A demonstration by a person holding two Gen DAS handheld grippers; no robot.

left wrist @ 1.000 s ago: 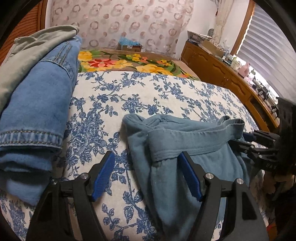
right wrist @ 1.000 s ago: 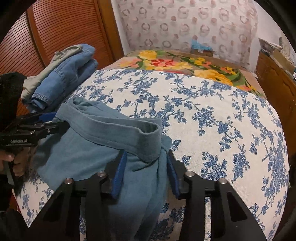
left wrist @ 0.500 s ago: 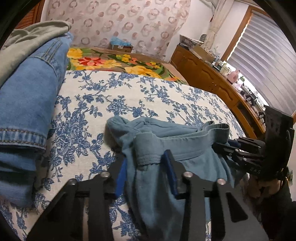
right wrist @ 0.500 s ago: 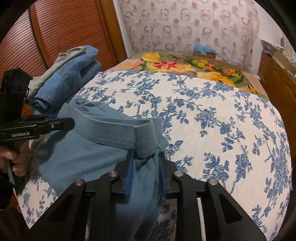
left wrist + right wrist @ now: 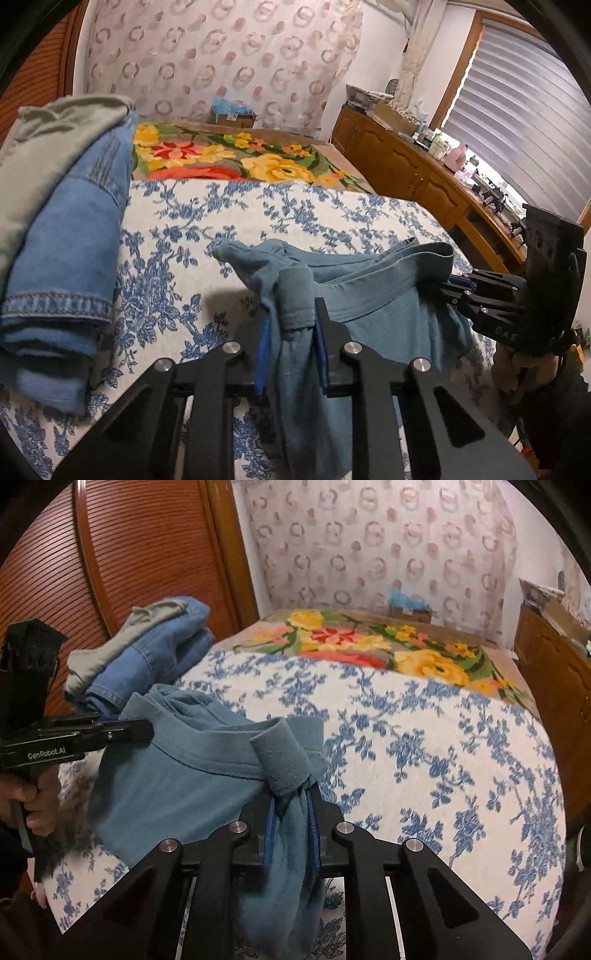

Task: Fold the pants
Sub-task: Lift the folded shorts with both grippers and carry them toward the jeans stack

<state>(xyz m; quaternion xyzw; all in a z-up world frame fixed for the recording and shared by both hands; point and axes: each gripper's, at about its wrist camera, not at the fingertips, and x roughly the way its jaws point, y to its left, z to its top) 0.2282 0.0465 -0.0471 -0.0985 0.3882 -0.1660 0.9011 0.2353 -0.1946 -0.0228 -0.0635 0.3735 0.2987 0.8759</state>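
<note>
1. Since a second ago both grippers have changed: the left gripper (image 5: 290, 332) was wide over the waistband and is now clamped on it, and the right gripper (image 5: 291, 812), then half closed, is now pinched tight; the pants (image 5: 369, 295) have risen off the bed with them.
2. The pants hang by the waistband, stretched between the two grippers, with the legs dropping below both views (their ends are out of sight). Only a bunched corner near the left gripper looks close to the bed (image 5: 295, 214).
3. The relation that counts: the waistband runs side to side from one gripper to the other, each holding one end, so neither arm is nearer. The long axis of the pants hangs straight down, toward the near edge of the bed.
4. My judgement is that the next move is to carry the pants forward and lay them flat, and for that the legs must clear the near edge.
5. Room: ahead lies a broad stretch of blue-flowered cover with nothing on it, then a bright floral blanket (image 5: 236, 162) farther back.
6. To the left sits a stack of jeans (image 5: 70, 240) with a grey-green garment (image 5: 40, 158) on top, near the left gripper; a swing that way could catch it.
7. A wooden cabinet (image 5: 406, 173) lines the right side, well apart from the pants.
</note>
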